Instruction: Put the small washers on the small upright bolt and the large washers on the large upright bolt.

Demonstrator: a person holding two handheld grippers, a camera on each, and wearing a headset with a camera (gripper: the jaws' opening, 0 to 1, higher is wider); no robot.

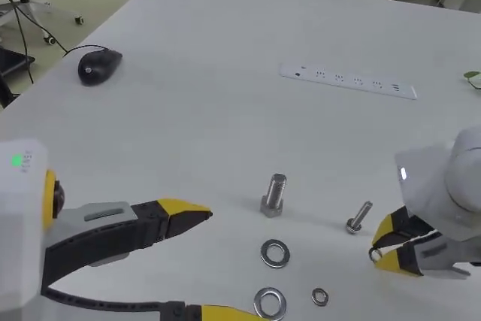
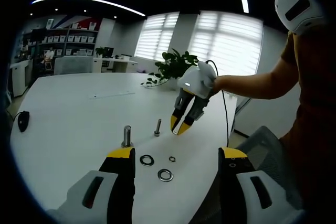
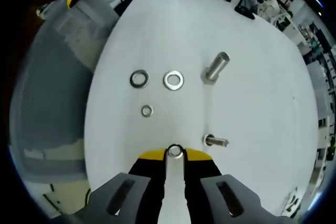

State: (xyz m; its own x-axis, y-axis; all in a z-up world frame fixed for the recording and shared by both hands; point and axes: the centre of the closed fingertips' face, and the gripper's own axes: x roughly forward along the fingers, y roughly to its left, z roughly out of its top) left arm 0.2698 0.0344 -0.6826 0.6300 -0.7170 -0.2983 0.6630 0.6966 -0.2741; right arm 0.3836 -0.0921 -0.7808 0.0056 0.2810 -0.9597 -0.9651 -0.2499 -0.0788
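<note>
The large bolt (image 1: 274, 195) and small bolt (image 1: 359, 217) stand well apart, a gap between. Washers (image 1: 275, 252) lie before them. Behind, open table (image 1: 225, 110); mouse (image 1: 99, 64), power strip (image 1: 347, 80) far off.

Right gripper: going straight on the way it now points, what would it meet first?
The right gripper, shut on a small washer, would probably meet bare table first; a large washer lies farther along that line. The small bolt stands off to the side.

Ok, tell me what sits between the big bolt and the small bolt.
Nothing: the head view shows bare table between the big bolt and the small bolt.
</note>
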